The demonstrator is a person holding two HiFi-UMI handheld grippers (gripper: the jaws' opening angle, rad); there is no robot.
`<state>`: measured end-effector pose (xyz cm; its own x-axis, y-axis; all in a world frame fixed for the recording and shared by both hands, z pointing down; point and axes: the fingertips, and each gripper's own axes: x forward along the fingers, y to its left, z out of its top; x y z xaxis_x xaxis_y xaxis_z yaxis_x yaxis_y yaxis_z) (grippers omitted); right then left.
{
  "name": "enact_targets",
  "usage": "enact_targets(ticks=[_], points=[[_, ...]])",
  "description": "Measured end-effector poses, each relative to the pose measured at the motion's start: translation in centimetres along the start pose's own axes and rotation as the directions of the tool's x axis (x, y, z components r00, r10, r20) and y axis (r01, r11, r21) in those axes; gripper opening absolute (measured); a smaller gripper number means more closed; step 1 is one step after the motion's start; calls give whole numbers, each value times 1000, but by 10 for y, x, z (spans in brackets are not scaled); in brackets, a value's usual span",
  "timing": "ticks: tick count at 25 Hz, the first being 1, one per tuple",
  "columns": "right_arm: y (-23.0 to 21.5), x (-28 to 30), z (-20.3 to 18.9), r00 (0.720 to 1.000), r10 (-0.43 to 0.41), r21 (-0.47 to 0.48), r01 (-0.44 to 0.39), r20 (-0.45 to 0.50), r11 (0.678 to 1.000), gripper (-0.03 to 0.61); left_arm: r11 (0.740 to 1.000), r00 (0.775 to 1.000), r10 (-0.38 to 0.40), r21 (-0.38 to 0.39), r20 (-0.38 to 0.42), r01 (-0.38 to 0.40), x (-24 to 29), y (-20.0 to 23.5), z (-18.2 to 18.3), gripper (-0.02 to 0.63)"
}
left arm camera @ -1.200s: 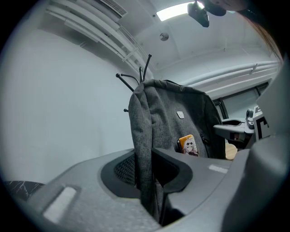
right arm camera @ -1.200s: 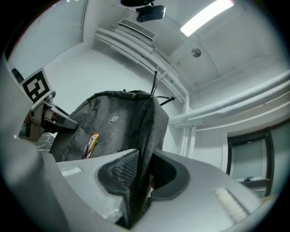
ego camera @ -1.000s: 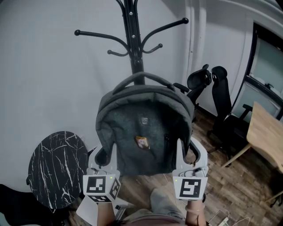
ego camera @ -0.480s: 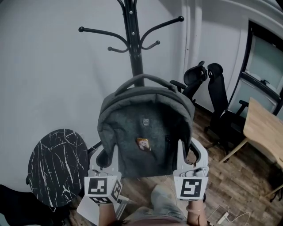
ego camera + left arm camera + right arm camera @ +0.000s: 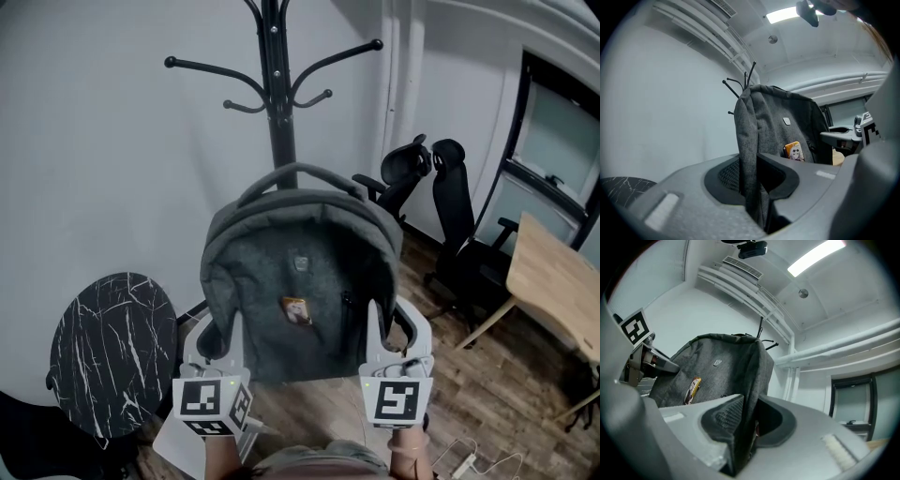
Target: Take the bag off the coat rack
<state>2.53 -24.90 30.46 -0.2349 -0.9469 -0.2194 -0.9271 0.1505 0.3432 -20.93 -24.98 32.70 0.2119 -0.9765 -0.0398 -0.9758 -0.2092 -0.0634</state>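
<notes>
A grey backpack with an orange tag on its front hangs in the air in front of the black coat rack, its top handle clear of the hooks. My left gripper is shut on the bag's left edge, and in the left gripper view the grey fabric is pinched between the pads. My right gripper is shut on the bag's right edge, with the fabric squeezed between its jaws. The bag stands upright between both grippers.
A round black marble-top table stands at the lower left by the white wall. Black office chairs and a wooden desk are to the right on the wood floor. Cables lie on the floor at the bottom right.
The bag and both grippers have drifted slightly left and down in the head view, and the coat rack's hooks now sit a little farther above the bag's handle.
</notes>
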Motion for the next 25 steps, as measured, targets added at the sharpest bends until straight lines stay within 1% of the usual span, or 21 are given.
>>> enact_targets(ticks=[9,15,25], points=[[-20,-18,1,1000,23,4,-23,-9,1000,75,1000,999,28,-12,-22,-28,-11,-25,5,78],[-26,-28,-3,998,51,16,-50,-31,999,74,998,998,49,-24,-50,-50,-22,-37,2,78],[-39,-54,-8,994,106,19,-105,-27,994,74,995,993,97,-31,-67,-100,-50,-64,-3,78]])
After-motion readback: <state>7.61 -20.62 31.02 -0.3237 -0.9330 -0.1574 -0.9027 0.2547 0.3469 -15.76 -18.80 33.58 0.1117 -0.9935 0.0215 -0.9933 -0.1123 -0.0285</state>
